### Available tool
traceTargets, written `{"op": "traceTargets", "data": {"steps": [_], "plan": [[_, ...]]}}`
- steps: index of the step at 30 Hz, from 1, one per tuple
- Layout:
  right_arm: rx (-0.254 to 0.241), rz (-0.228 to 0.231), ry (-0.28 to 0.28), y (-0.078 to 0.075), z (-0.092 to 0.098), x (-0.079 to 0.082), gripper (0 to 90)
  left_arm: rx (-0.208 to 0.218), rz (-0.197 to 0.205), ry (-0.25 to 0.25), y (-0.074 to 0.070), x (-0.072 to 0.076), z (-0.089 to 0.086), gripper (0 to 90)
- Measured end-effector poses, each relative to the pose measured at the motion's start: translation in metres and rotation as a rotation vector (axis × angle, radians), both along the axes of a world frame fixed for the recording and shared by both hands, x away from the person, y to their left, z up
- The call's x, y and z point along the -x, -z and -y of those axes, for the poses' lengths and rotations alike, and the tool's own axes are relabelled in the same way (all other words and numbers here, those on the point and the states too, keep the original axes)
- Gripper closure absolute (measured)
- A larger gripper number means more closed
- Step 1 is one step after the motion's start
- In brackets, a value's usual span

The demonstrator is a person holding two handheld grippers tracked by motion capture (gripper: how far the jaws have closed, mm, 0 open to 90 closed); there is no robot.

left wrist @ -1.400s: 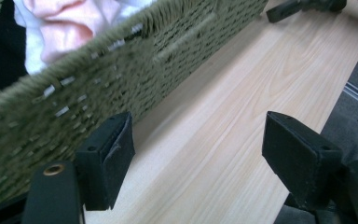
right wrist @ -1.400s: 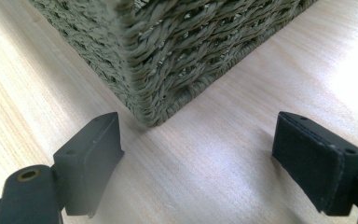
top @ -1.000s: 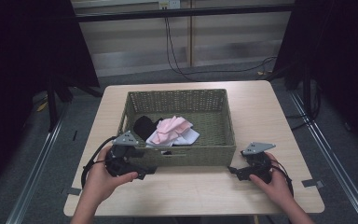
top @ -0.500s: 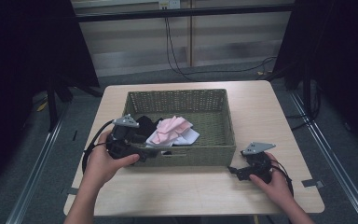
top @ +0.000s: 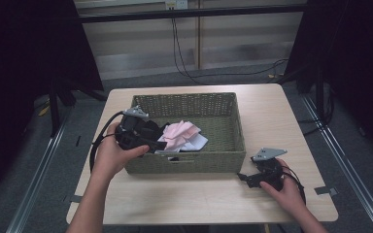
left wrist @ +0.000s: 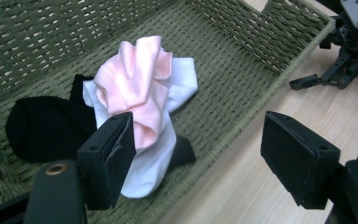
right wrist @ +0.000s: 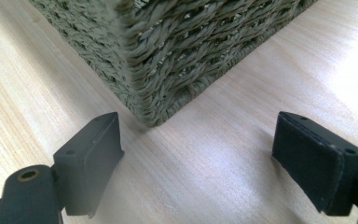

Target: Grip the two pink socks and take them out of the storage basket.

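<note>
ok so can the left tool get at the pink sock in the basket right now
Probably yes. The left tool is open over the basket near edge, and the pink sock lies on top of the white sock just ahead, with nothing covering it.

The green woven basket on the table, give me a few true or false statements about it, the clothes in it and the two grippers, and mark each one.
1. The green woven basket holds a pink cloth, a white sock and a black sock. True.
2. The left gripper is clamped on the pink cloth. False: its jaws stand wide apart above the basket's near rim, holding nothing.
3. The right gripper is inside the basket. False: it is low over the light wooden table, outside the basket's near right corner.
4. The right gripper's jaws are open. True.
5. The pink cloth lies under the black sock. False: it lies on top of the white sock, with the black sock beside and beneath.
</note>
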State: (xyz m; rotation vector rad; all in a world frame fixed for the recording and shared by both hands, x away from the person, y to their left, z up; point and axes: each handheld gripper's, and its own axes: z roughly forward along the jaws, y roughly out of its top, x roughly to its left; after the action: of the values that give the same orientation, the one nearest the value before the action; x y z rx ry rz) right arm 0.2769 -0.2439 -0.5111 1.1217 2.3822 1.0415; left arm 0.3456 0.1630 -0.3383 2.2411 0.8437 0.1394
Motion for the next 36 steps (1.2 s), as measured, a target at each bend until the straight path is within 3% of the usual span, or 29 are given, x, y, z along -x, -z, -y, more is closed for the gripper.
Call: {"op": "traceTargets", "data": {"steps": [8,23,36], "plan": [[0.000,0.000,0.000,0.000,0.000,0.000,14.9,-0.036,-0.014,-0.005,0.005,-0.020,0.008,26.2],[0.001,-0.001,0.000,0.000,0.000,0.000,14.8,-0.052,-0.015,-0.037,0.008,-0.044,0.015,27.5],[0.001,-0.001,-0.003,0.000,0.000,0.000,14.7,-0.076,-0.046,-0.048,0.033,-0.068,0.031,29.4]]}}
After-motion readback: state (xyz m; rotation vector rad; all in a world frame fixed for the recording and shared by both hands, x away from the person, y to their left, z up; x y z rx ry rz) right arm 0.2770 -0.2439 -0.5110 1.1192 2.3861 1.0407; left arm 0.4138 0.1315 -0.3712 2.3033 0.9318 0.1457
